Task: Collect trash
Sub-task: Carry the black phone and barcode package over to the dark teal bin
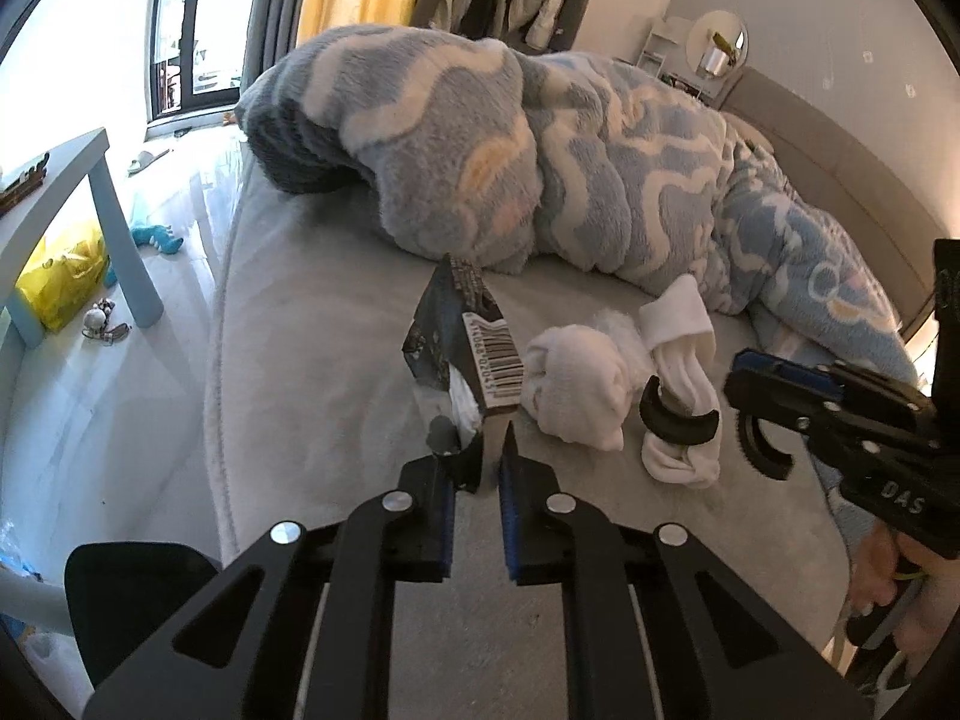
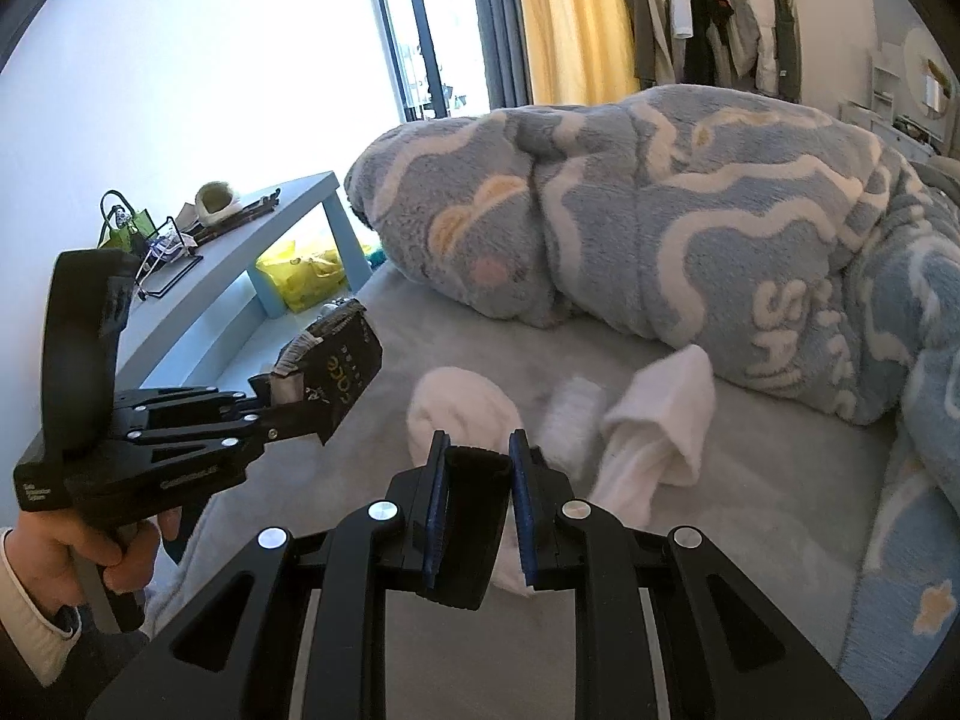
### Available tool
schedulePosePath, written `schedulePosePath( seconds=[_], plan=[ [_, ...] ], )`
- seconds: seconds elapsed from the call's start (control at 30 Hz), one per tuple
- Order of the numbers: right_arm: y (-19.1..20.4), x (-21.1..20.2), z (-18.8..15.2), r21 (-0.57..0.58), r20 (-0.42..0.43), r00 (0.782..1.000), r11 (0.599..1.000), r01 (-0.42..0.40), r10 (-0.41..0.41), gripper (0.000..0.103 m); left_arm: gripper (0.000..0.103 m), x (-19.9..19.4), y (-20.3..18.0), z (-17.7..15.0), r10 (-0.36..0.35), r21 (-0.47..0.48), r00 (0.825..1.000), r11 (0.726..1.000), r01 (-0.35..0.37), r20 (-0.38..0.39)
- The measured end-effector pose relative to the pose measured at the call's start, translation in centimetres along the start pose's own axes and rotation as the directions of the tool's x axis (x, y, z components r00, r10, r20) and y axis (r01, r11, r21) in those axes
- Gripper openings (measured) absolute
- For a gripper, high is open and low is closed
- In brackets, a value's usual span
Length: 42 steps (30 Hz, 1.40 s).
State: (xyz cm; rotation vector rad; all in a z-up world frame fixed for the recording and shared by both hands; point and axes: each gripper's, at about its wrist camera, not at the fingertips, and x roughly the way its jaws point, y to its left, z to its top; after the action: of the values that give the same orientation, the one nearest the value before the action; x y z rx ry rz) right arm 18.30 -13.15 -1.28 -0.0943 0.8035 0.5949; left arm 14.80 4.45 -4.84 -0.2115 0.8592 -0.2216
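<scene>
Black foil wrapper (image 1: 465, 339) w/ barcode sits pinched in the left gripper (image 1: 493, 450), lifted above the grey bed (image 1: 312, 324), just beside white socks (image 1: 576, 387); the right gripper (image 1: 759, 420) off to the right is clamped on a black curved piece (image 1: 678, 423). Right wrist view: right gripper (image 2: 478, 459) is clenched on that black piece (image 2: 474, 516) over the socks (image 2: 462, 414); left gripper (image 2: 300, 414), in a hand (image 2: 96, 546), grips the wrapper (image 2: 336, 372) near the blue blanket (image 2: 690, 210).

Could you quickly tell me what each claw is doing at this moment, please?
Left claw: shut on a black snack wrapper with a barcode.
Right claw: shut on a curved black plastic piece, above the white socks.
</scene>
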Motion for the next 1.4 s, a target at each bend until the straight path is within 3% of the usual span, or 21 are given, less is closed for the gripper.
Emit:
schedulePosePath(
  seconds=[0.77, 1.4],
  plan=[
    [9.5, 2.8, 2.0, -0.083, -0.004, 0.997, 0.994, -0.077, 0.077, 0.020, 0.014, -6.0, 6.8, -2.4, 0.050, -0.057, 0.999, 0.997, -0.050, 0.006],
    [18.5, 5.6, 2.5, -0.143, -0.024, 0.986, 0.976, -0.165, 0.163, 0.020, 0.014, -9.1, 14.3, -6.9, 0.133, -0.104, 0.988, 0.985, -0.141, -0.078]
  ],
)
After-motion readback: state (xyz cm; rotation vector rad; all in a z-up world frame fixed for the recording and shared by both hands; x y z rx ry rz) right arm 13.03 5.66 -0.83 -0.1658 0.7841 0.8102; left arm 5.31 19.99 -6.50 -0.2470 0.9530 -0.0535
